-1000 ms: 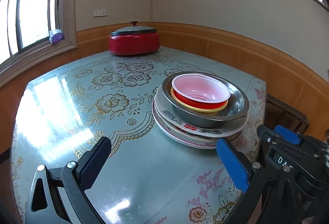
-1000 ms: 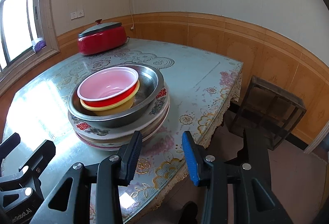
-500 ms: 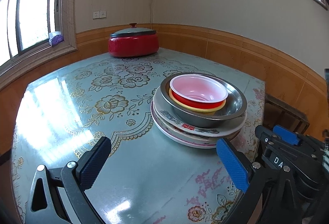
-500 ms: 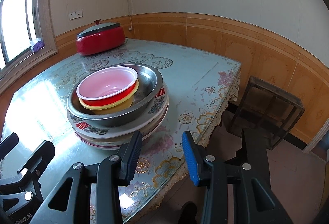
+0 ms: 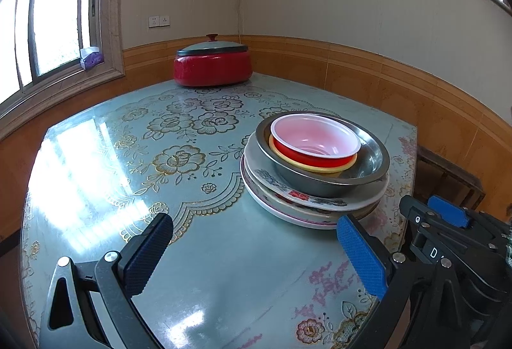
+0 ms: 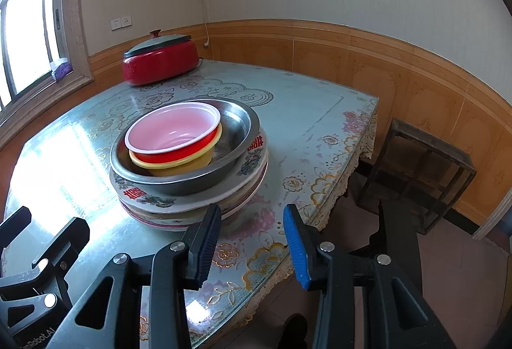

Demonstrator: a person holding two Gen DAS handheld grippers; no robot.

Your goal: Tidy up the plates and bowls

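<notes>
Here: round plastic bowls nest in steel bowl.

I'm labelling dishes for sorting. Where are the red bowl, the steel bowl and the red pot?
red bowl (image 6: pixel 179 154): right wrist view, outer red wall.
steel bowl (image 6: pixel 238 122): right wrist view, bare inner wall.
red pot (image 5: pixel 212 70): left wrist view, red body.

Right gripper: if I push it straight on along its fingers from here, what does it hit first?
Probably the table near its front edge: the open, empty right gripper points down at bare cloth just right of the stack of plates. Its left finger may clip the stack's rim; depth is unclear.
</notes>
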